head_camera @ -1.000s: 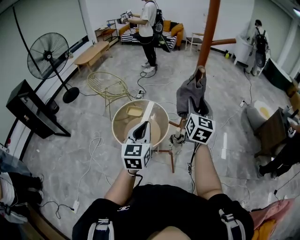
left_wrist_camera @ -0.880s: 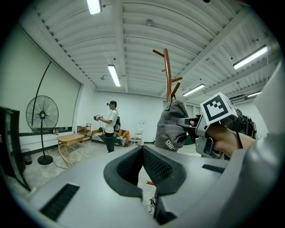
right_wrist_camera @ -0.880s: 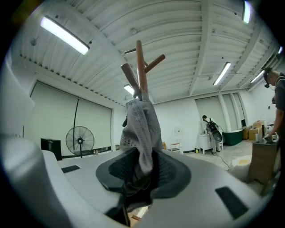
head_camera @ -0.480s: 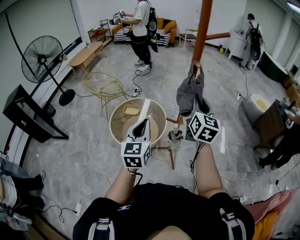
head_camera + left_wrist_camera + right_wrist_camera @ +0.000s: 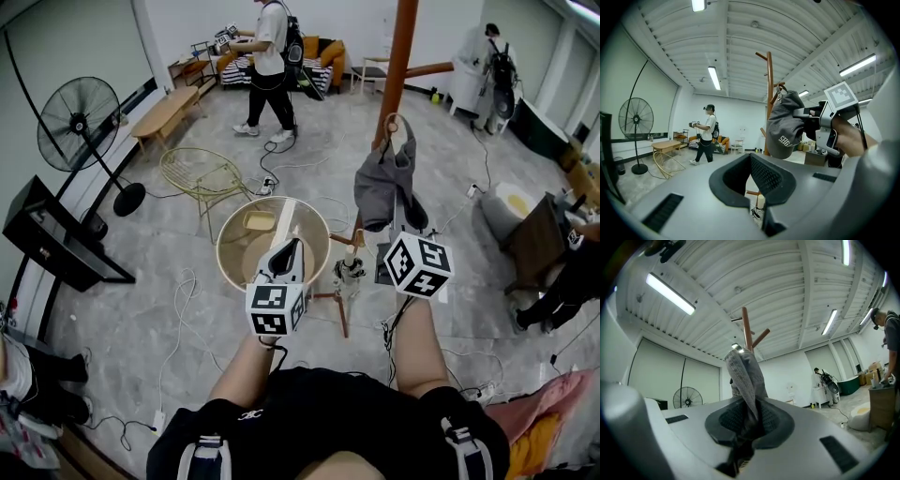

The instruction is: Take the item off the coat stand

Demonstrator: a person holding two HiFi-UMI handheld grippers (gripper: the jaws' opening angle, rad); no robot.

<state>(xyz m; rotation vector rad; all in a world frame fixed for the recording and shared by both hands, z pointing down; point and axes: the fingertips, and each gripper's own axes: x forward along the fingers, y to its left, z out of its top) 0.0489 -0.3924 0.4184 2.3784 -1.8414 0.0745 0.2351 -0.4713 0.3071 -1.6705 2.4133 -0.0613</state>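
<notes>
Fabric of the grey baseball cap (image 5: 384,183) is hanging, in the head view, on the brown wooden coat stand (image 5: 405,47), the right gripper (image 5: 398,228) reaching up to its lower edge, seemingly for lifting it off. The left gripper view is showing the left gripper (image 5: 751,161) idling, jaws together on nothing; the right gripper view, jaws pinching a fold of the cap.

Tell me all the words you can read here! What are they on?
"SHG": white letters on the grey cap; any more letters curve out of sight.
Shirt logo: too small to read.
Cubes: only black-and-white squares, no words.
</notes>
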